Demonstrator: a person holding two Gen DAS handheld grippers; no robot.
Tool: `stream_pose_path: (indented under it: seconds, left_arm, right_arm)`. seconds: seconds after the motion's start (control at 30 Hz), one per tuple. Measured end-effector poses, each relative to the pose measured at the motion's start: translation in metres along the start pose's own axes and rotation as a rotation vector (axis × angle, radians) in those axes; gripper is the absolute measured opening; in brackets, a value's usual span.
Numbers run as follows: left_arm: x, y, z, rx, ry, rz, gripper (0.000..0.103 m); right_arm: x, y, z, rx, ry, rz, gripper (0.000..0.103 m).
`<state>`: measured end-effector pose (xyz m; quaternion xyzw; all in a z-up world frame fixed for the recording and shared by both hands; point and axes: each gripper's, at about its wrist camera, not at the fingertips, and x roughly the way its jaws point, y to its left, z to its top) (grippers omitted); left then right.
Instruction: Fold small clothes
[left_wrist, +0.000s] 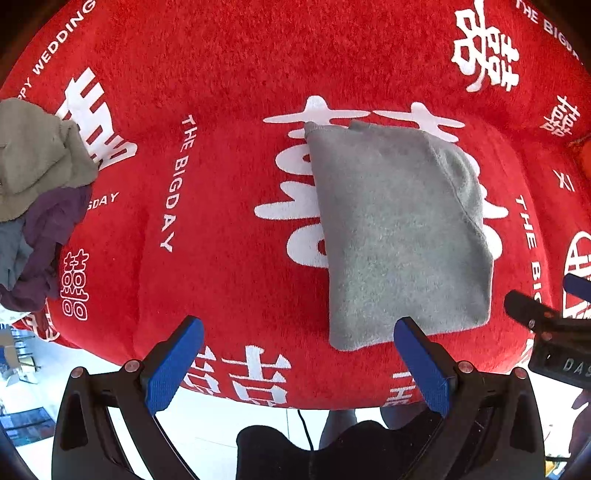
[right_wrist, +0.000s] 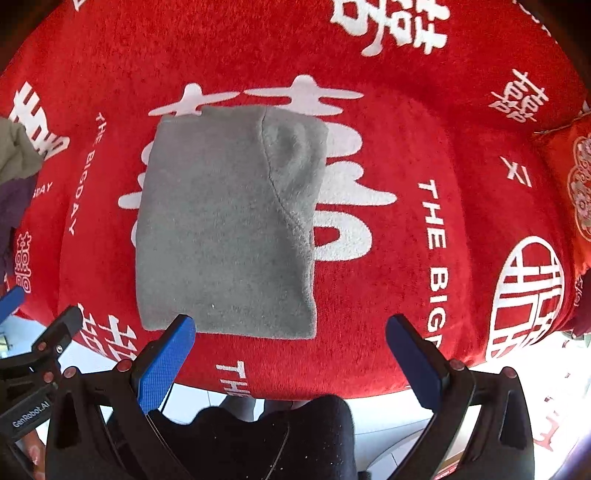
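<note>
A grey folded garment (left_wrist: 399, 229) lies flat on the red cloth (left_wrist: 229, 177) with white lettering. In the right wrist view the grey garment (right_wrist: 225, 225) sits left of centre, its near edge just past my fingertips. My left gripper (left_wrist: 299, 336) is open and empty, above the cloth's near edge, with its right finger (left_wrist: 421, 362) over the garment's near left corner. My right gripper (right_wrist: 291, 336) is open and empty, with its left finger (right_wrist: 166, 362) over the garment's near edge. Each gripper shows at the side of the other's view.
A pile of loose clothes (left_wrist: 37, 199), olive, purple and blue-grey, lies at the cloth's left edge. A red patterned cushion (right_wrist: 572, 184) sits at the far right. The cloth's near edge drops to a pale floor (left_wrist: 221, 417).
</note>
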<state>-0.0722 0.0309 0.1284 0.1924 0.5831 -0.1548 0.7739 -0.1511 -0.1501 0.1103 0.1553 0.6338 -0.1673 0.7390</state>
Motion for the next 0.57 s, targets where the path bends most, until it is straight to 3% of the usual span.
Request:
stream_pose_path:
  seconds: [0.57]
  left_arm:
    - [-0.005, -0.005, 0.017, -0.056, 0.024, -0.031, 0.103]
  right_arm:
    - [0.001, -0.002, 0.017, -0.062, 0.049, 0.014, 0.103]
